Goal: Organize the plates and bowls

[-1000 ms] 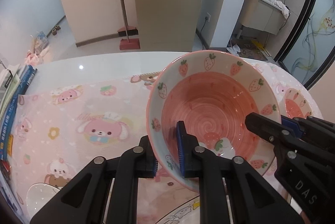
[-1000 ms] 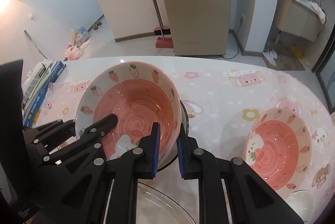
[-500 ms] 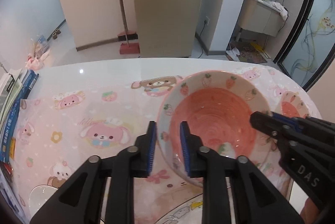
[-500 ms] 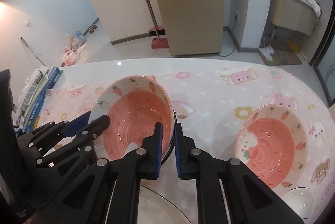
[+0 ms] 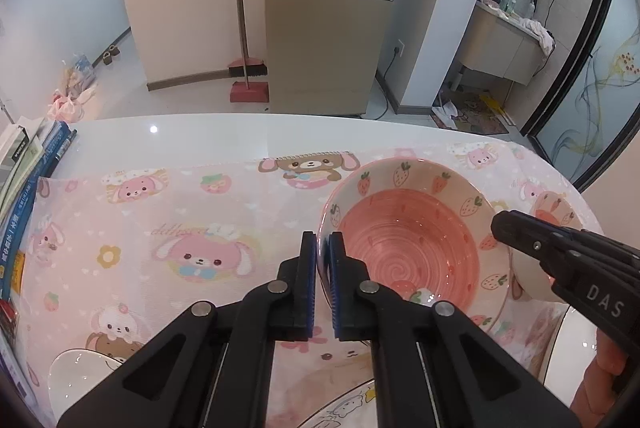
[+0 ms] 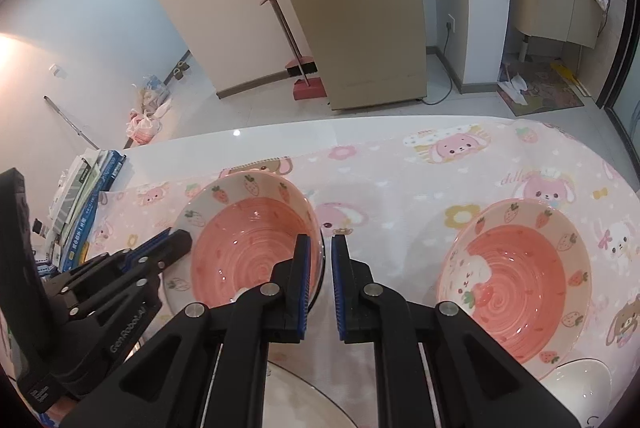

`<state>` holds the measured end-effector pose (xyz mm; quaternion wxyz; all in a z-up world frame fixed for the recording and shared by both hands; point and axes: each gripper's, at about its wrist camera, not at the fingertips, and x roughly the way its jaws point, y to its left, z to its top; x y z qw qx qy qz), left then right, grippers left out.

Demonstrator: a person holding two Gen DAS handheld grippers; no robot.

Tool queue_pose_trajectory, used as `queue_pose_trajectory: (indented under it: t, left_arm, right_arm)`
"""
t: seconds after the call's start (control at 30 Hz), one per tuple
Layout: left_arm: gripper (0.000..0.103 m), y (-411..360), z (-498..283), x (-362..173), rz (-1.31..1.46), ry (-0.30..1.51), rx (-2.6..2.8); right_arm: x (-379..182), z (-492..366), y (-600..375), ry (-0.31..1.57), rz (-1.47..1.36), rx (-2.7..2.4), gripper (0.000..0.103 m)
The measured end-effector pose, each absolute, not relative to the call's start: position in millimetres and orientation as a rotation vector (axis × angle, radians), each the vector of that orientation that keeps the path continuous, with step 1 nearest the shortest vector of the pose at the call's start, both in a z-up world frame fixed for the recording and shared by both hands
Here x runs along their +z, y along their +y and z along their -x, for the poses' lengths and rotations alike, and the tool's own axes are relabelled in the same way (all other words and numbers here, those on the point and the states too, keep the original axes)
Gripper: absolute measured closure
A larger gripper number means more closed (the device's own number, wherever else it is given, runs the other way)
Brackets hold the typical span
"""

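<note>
A pink bowl with strawberries on its cream rim sits level on the cartoon tablecloth. My left gripper pinches the bowl's left rim, its jaws closing on it; in the right wrist view its tip touches that same edge. My right gripper is shut on the opposite rim, where a dark edge also shows between the pads. From the left wrist view its black fingers lie over the right rim. A second strawberry bowl stands apart to the right.
A stack of books lines the table's left edge. A small white bowl sits near left, another near right. A printed plate and a glass plate lie below the grippers. The rounded far table edge is bare white.
The strawberry bowl has gone from raised and tilted toward the left camera to lower and level on the cloth. The left jaws widened around the rim, then narrowed onto it.
</note>
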<state>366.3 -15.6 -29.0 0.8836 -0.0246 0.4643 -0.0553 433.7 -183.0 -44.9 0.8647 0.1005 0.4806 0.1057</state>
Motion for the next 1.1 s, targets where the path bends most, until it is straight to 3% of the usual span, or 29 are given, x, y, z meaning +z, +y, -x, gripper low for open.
queue_pose_trajectory:
  t: [0.3, 0.5, 0.57, 0.83, 0.97, 1.1]
  left_arm:
    - [0.098, -20.5, -364.8, -26.7, 0.032, 0.960, -0.099]
    - [0.088, -21.2, -352.7, -4.3, 0.022, 0.881, -0.107]
    - [0.072, -22.4, -347.2, 7.1, 0.018, 0.842, -0.113]
    - [0.034, -23.2, -305.1, 71.7, 0.029, 0.624, -0.139]
    - [0.024, -25.0, -280.2, 99.7, 0.009, 0.517, -0.137]
    - [0.014, -30.1, -255.9, 121.0, 0.024, 0.422, -0.168]
  right_arm:
    - [-41.0, -431.6, -181.4, 1.005, -0.203, 0.203, 0.092]
    - [-12.5, -417.0, -188.8, 0.933, -0.219, 0.227, 0.092]
    - [0.1, -408.7, -190.0, 0.899, -0.209, 0.222, 0.092]
    - [68.2, -360.1, -209.9, 0.716, -0.205, 0.183, 0.092]
    - [97.8, -330.0, -227.3, 0.637, -0.176, 0.151, 0.091]
    - [122.2, -299.7, -254.1, 0.558, -0.185, 0.083, 0.078]
